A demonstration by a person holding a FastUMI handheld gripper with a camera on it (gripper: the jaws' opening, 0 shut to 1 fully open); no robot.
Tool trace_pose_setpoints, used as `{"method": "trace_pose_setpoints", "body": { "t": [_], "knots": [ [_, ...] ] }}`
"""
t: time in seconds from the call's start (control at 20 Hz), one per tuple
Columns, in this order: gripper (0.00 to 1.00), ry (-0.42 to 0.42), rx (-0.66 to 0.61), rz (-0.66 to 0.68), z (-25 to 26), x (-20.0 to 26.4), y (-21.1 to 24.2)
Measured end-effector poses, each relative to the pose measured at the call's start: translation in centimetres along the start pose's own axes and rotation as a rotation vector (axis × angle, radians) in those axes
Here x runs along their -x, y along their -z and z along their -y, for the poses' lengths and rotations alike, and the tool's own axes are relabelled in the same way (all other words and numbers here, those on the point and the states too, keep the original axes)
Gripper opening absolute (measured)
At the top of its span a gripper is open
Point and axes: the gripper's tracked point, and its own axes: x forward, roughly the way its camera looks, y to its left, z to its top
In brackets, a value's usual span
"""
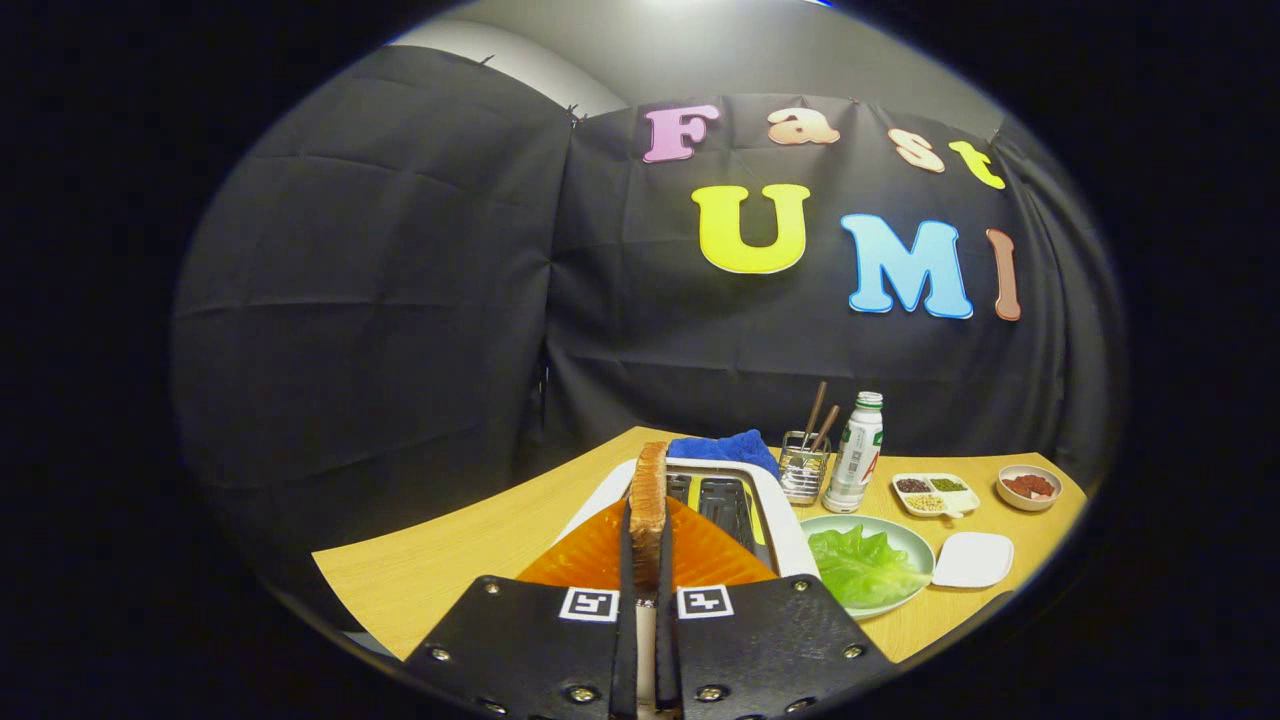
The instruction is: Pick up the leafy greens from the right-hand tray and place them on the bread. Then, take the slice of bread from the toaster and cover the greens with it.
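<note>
Tool (647, 585) closed nearly all the way, both fingers clamped on the toasted brown bread slice (649, 495), held upright on edge above the white toaster (790, 540). Green leafy lettuce (862, 567) lies on the pale green round plate (915, 540) just right of the toaster, on the light wooden table (420, 575).

Dim booth, overhead light, sharp centre, bowed edges.

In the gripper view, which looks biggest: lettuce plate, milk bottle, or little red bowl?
1. Green plate with lettuce.
2. Bottle.
3. Red-filled bowl.
The plate is nearer, so this is unsure. Gripper clamps the bread slice.
</note>
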Motion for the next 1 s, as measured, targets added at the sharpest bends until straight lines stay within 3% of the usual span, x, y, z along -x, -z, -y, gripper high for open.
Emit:
{"method": "trace_pose_setpoints", "body": {
  "t": [0.1,0.65,1.0],
  "knots": [
    [0.02,-0.013,0.005,0.023,-0.1,0.1,-0.9],
    [0.02,-0.056,-0.087,0.121,1.1,2.7,-7.4],
    [0.02,-0.04,-0.098,0.138,3.9,4.0,-9.3]
  ]
}}
